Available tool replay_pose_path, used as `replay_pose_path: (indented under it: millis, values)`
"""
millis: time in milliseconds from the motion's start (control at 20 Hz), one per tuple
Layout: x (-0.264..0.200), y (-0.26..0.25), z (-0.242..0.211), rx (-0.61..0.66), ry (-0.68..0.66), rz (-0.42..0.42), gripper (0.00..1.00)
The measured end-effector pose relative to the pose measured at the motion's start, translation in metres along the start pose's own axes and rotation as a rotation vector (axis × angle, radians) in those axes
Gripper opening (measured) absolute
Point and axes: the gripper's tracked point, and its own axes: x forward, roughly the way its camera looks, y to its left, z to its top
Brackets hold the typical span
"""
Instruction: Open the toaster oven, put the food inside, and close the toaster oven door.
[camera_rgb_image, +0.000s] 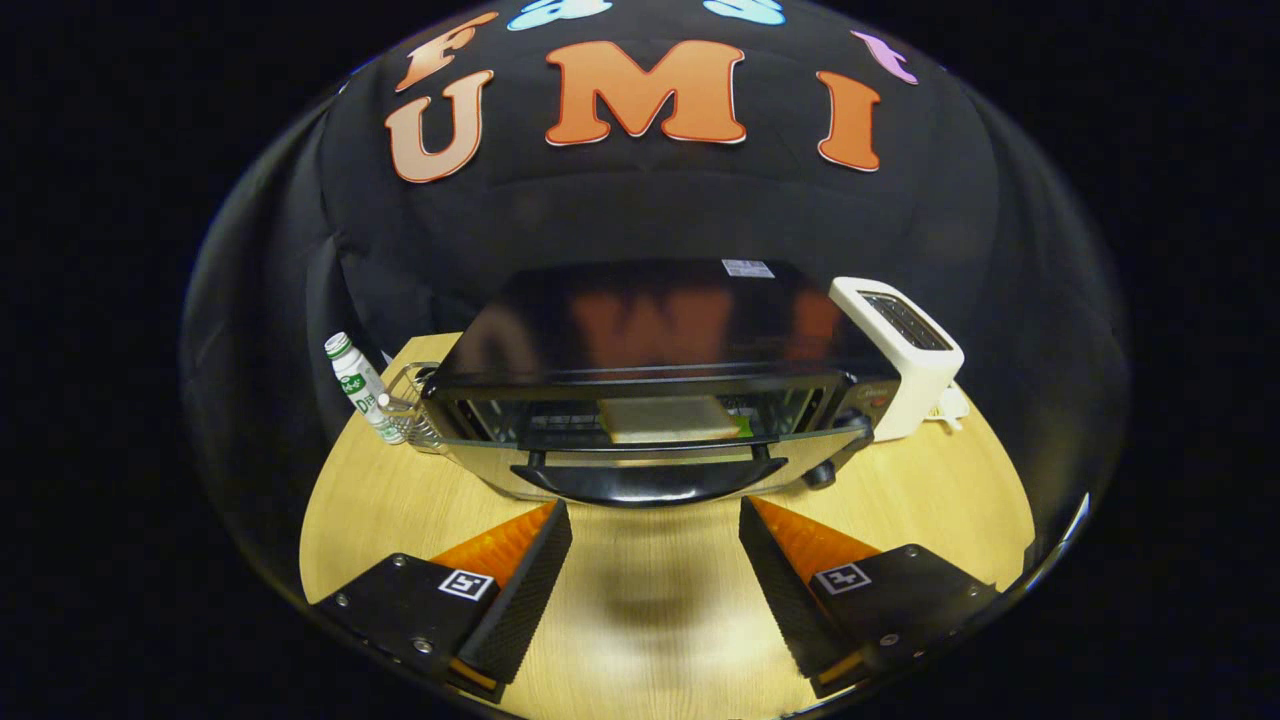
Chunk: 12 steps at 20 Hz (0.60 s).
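Gripper-mounted view looks slightly downward, close at the toaster oven (650, 400) front.

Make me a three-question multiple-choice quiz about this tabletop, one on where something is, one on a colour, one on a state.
1. Where does the bottle stand?
A. left of the toaster oven
B. on top of it
C. between the claw's fingers

2. What colour is the pop-up toaster?
A. red
B. white
C. blue

3. How is the toaster oven door?
A. shut tight
C. removed
B. dropped open

Answers:
1 A, it stands by the oven's left side.
2 B, its body is white.
3 B, the glass door lies flat, with the food inside; the claw is open just before the door handle.
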Motion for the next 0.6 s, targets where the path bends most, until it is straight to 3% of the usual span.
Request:
replay_pose_path:
  millis: [300,600]
  values:
    - [0.018,0.002,0.019,0.046,-0.009,0.036,1.00]
    - [-0.014,-0.016,0.028,0.051,-0.018,0.058,1.00]
